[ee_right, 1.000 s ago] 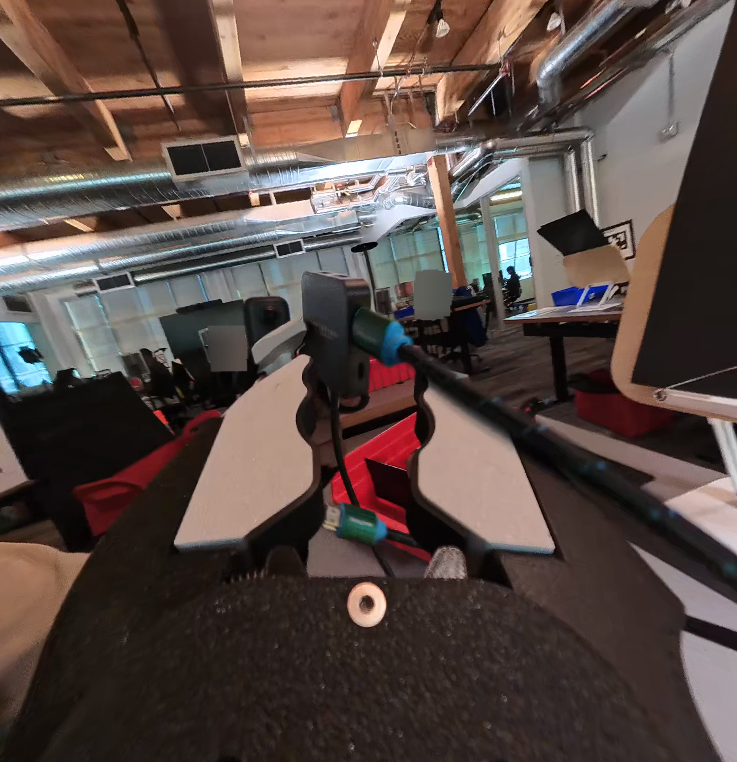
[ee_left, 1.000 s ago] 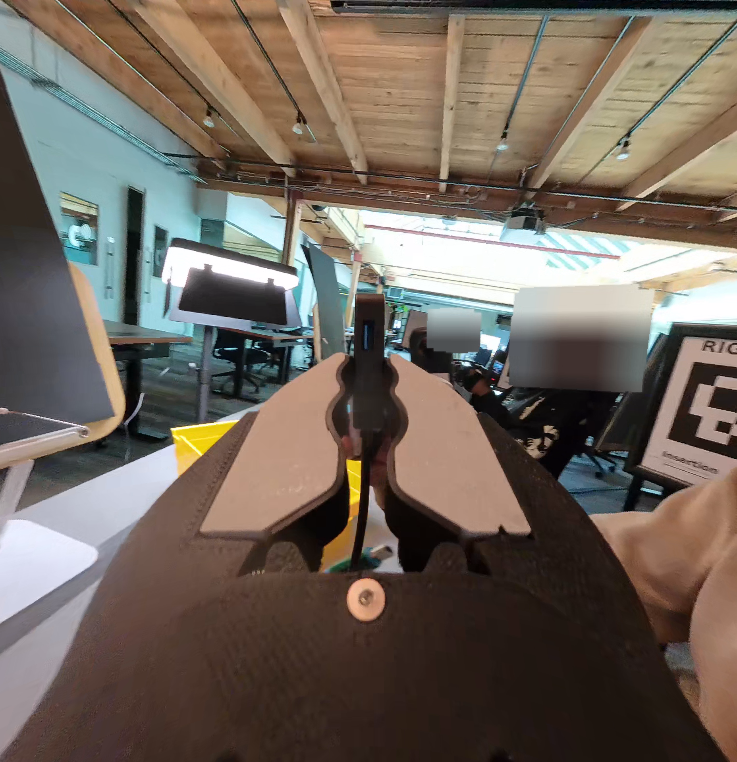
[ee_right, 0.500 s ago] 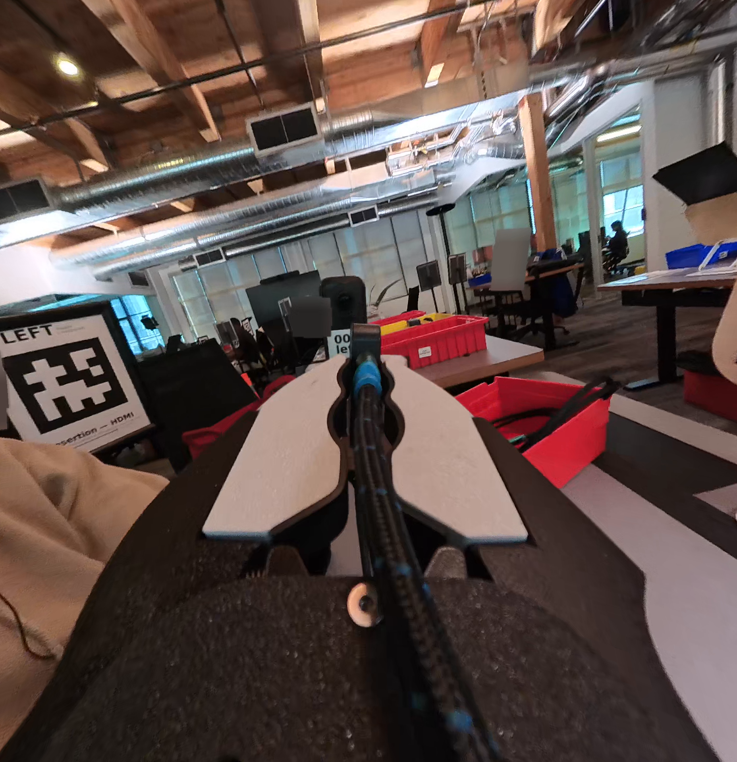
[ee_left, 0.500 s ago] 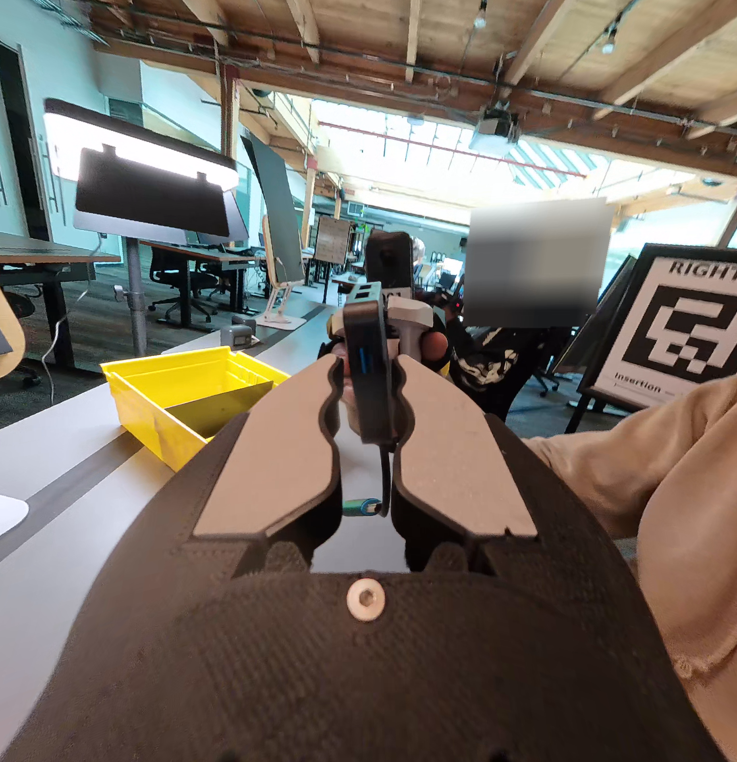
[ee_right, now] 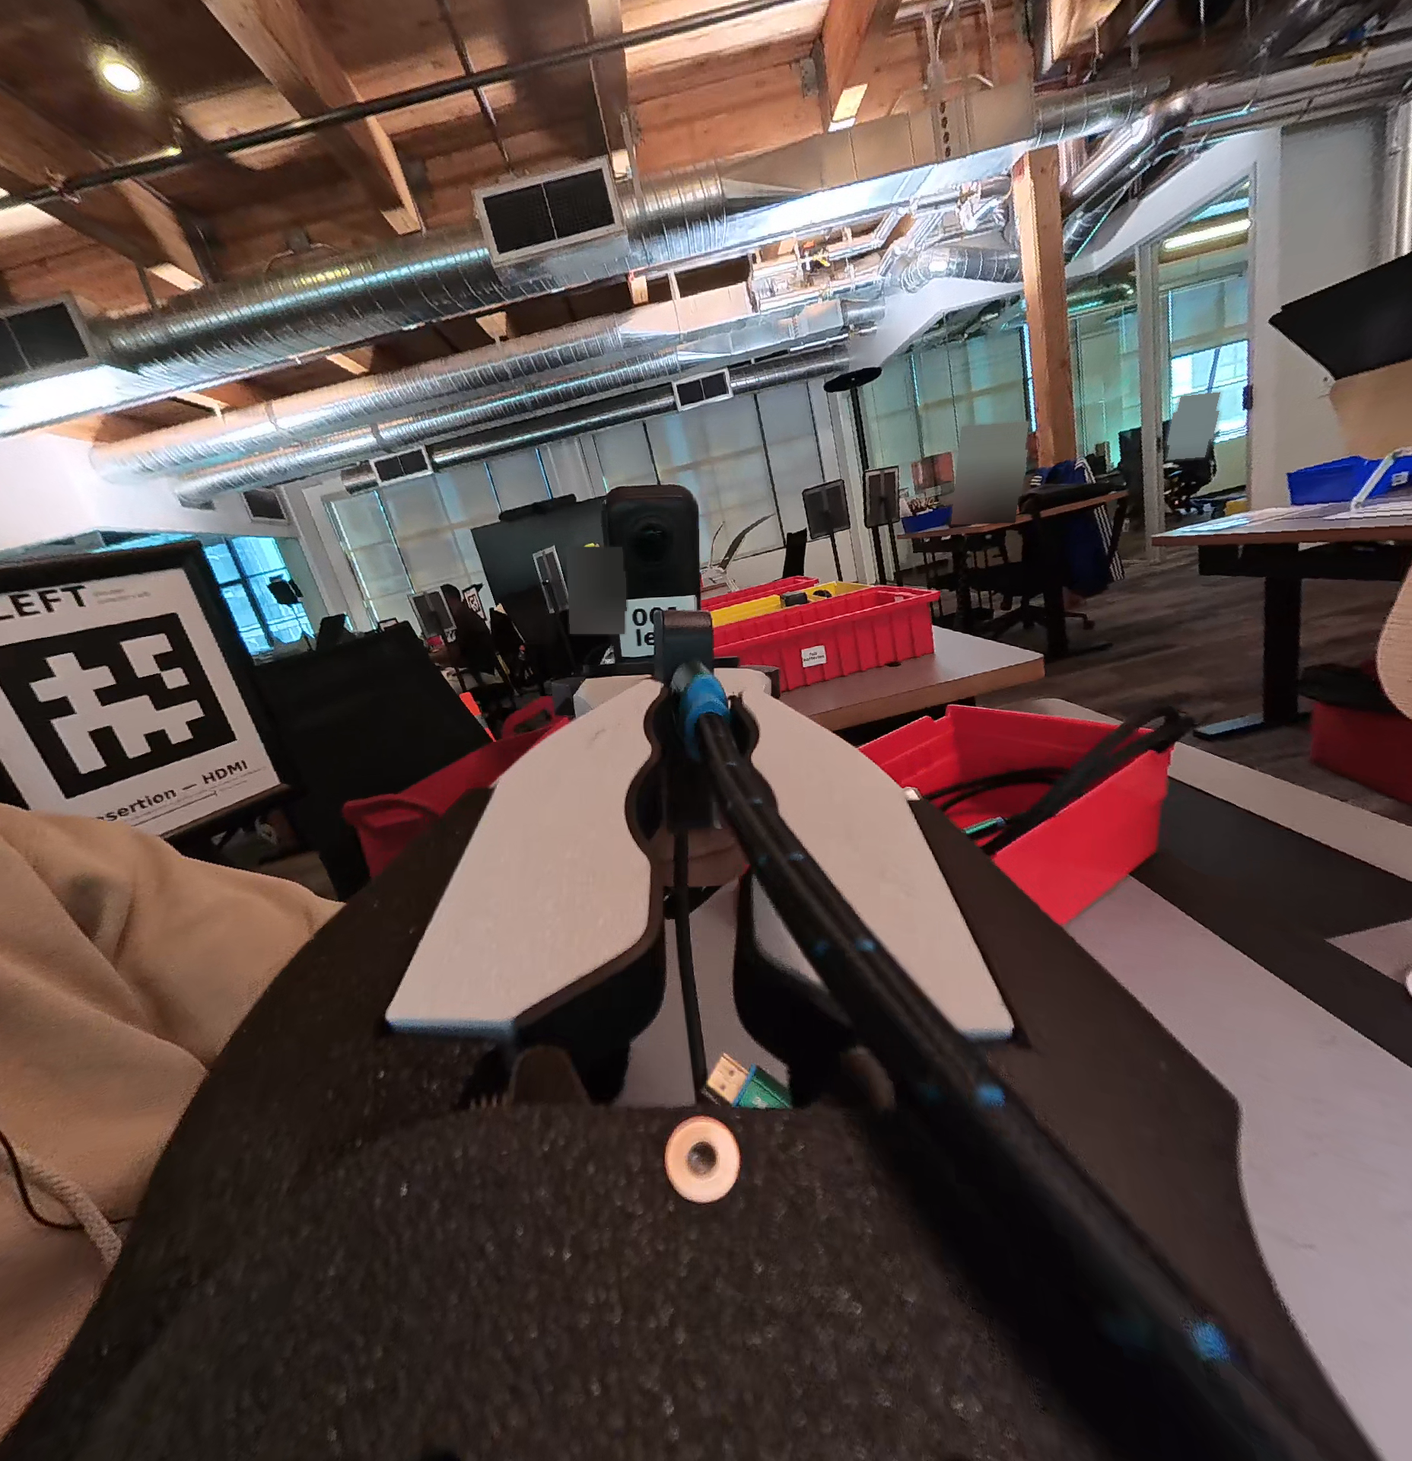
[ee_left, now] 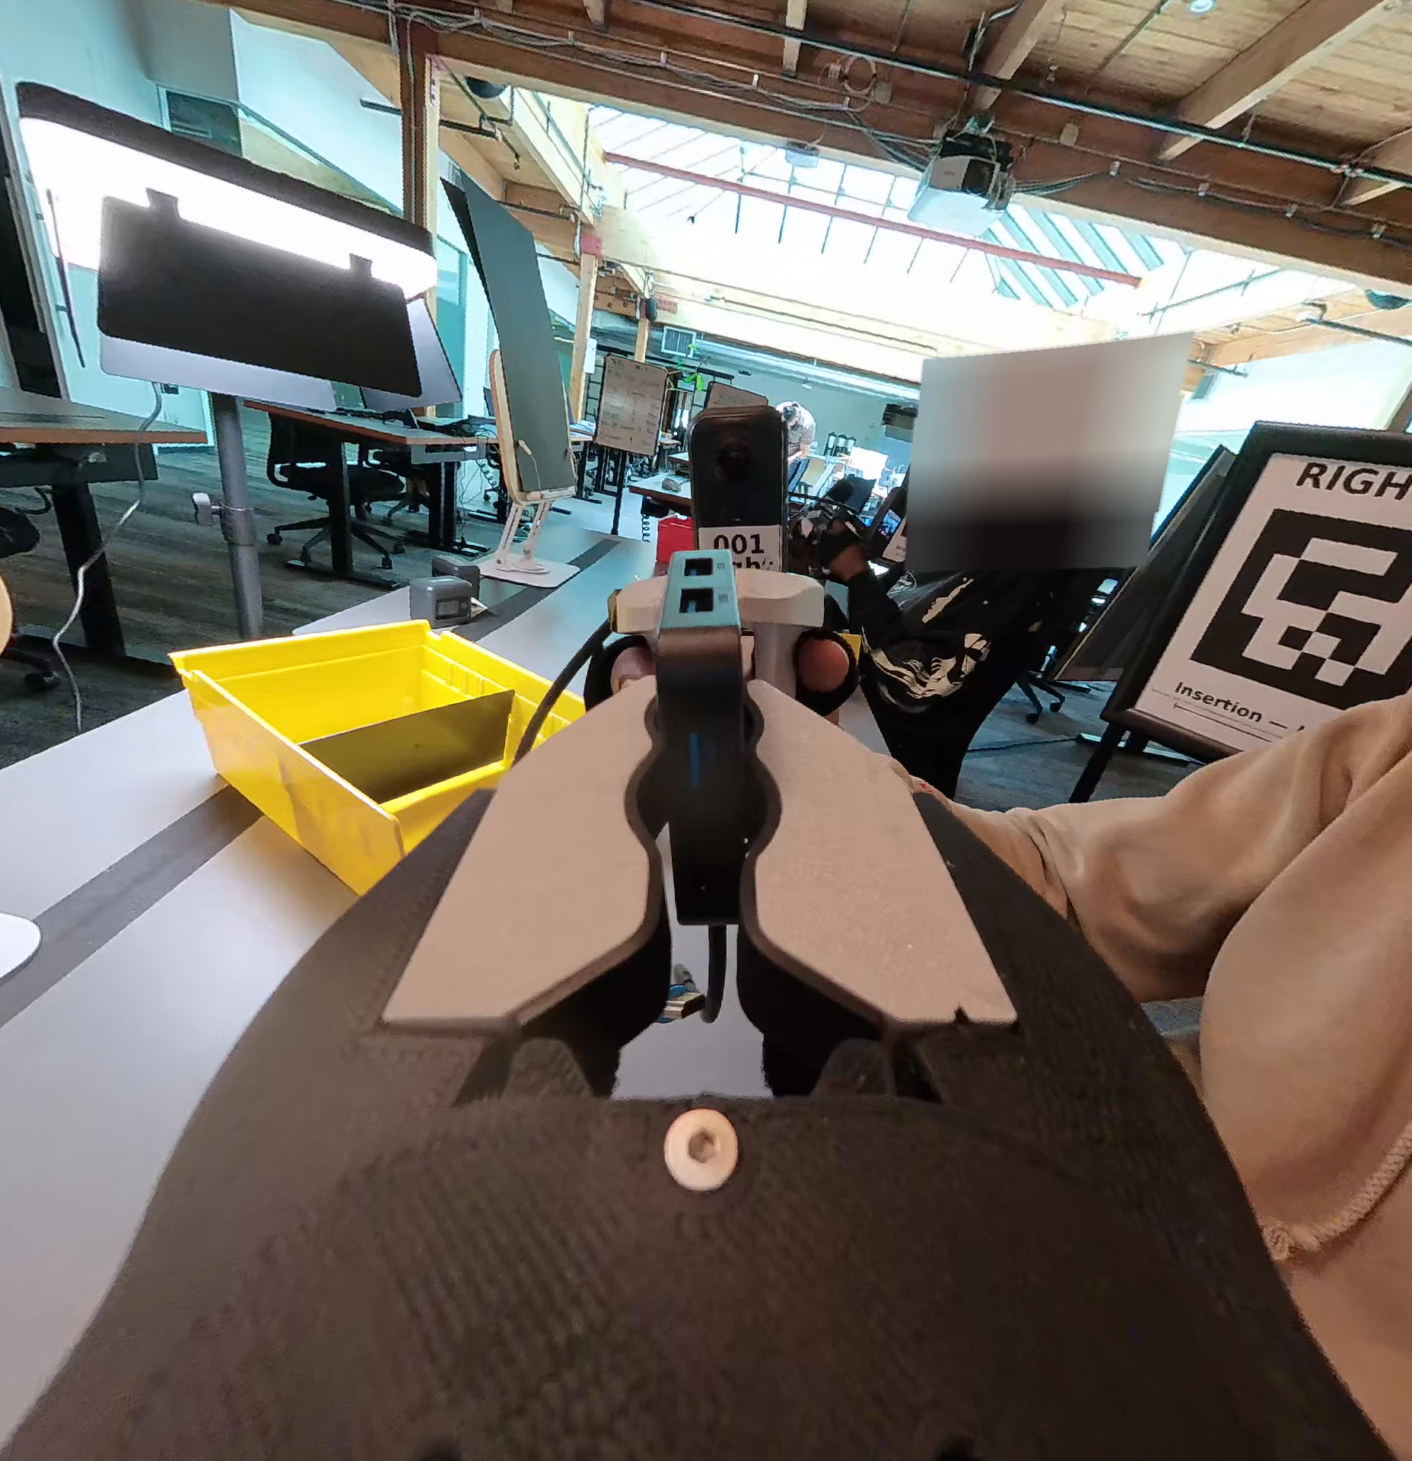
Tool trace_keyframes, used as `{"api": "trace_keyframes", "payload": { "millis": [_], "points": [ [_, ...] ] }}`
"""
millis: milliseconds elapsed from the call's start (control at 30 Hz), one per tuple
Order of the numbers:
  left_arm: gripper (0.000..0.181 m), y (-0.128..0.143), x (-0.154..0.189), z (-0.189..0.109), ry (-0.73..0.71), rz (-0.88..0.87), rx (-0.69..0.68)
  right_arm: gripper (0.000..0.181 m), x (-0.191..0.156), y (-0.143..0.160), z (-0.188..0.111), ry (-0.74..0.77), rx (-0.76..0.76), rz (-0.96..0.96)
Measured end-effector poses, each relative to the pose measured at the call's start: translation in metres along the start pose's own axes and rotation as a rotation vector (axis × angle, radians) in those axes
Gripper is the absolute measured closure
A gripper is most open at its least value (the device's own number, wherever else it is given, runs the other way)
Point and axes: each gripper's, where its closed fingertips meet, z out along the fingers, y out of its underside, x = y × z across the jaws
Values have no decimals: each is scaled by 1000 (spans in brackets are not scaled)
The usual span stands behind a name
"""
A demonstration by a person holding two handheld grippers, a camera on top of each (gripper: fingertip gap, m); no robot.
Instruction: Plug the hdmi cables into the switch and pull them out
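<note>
My left gripper [ee_left: 699, 715] is shut on the black HDMI switch [ee_left: 703, 822], held upright above the grey table [ee_left: 134, 870]. The switch's thin pigtail hangs down, and its loose connector [ee_left: 681, 1006] lies below. My right gripper [ee_right: 695, 707] faces the left one and is shut on the blue plug [ee_right: 701, 700] of a black braided HDMI cable [ee_right: 845, 917]. The plug's front end meets the switch [ee_right: 681, 636]; I cannot tell how deep it sits. In the left wrist view the plug [ee_left: 695, 589] shows at the switch's far end.
A yellow bin [ee_left: 331, 711] stands left of the left gripper. A red bin [ee_right: 1098, 798] holding cables stands right of the right gripper. A person's beige sleeve [ee_left: 1240, 909] is close by. Marker signs stand behind [ee_left: 1319, 601] [ee_right: 110, 688]. A loose green connector [ee_right: 746, 1083] lies on the table. Less than 4 cm separates the two grippers' tips.
Both grippers tilted down and turned to face each other. The right gripper, open around the cable a second ago, has shut on the blue plug. The left stays shut on the switch.
</note>
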Motion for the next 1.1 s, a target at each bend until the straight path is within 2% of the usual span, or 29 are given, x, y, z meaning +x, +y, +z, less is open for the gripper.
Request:
{"api": "trace_keyframes", "payload": {
  "millis": [367, 600, 633, 667, 700, 733, 833, 933, 1000, 1100],
  "points": [
    [167, 3, 0, -6, 2, 30, -69, 170, -2, 8, -1, -33, -78, -5],
    [166, -2, 0, -1, -2, 24, -24, 170, -2, 4, -7, -37, -99, -15],
    [167, -21, -4, -14, -13, -10, 101, 170, 1, -6, -14, -27, -43, -6],
    [167, -48, -11, -42, -12, -68, 245, 170, 10, -25, -34, -10, 49, 31],
    [167, -65, -18, -71, -61, -32, 318, 170, 20, -42, -58, 27, 117, 37],
    [167, -69, -23, -89, -148, 61, 291, 170, 26, -49, -75, 98, 113, -24],
    [167, -78, -14, -100, -203, 144, 252, 170, 26, -49, -79, 178, 10, -82],
    [167, -69, -17, -94, -259, 160, 160, 170, 54, -40, -82, 342, -119, -56],
    [167, -67, -18, -93, -266, 164, 139, 171, 84, -23, -94, 453, -274, -11],
    [167, -66, -21, -92, -270, 160, 130, 170, 131, 10, -123, 619, -599, 41]
  ]
}}
